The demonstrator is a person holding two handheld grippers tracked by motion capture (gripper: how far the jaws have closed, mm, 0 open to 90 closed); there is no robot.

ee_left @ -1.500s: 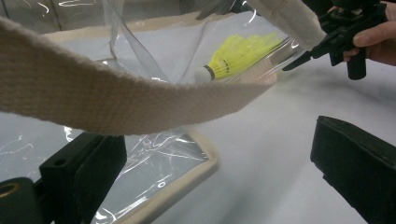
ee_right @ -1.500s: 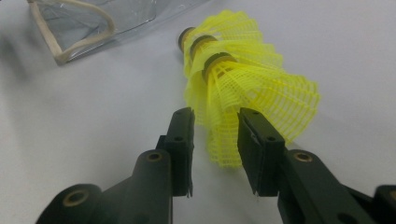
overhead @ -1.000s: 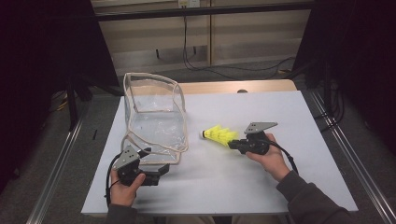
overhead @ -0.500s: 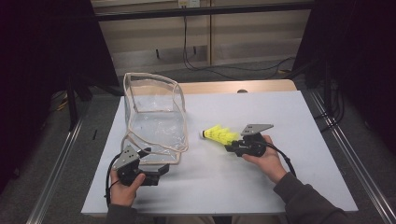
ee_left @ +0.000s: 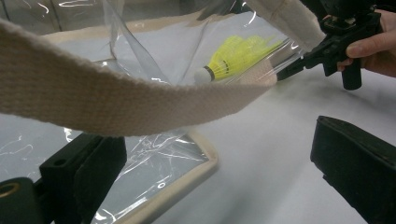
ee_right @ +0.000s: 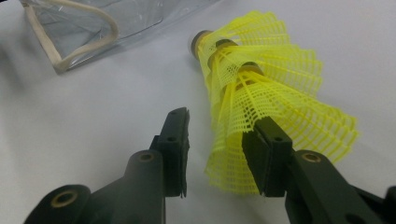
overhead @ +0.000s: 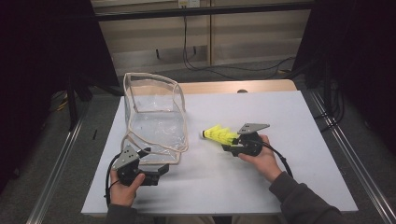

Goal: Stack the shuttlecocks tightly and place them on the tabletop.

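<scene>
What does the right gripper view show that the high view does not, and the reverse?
Right gripper view: the yellow shuttlecocks are a nested stack with net skirts; a skirt lies unpressed between the right hand-held gripper's jaws, which have just been opening. High view: the left hand-held gripper beside the standing clear bag. Both: shuttlecocks, bag, white table.

Bright white table (overhead: 299, 121), dark surroundings, soft shadows, nearby strap (ee_left: 93, 93) blurred
</scene>
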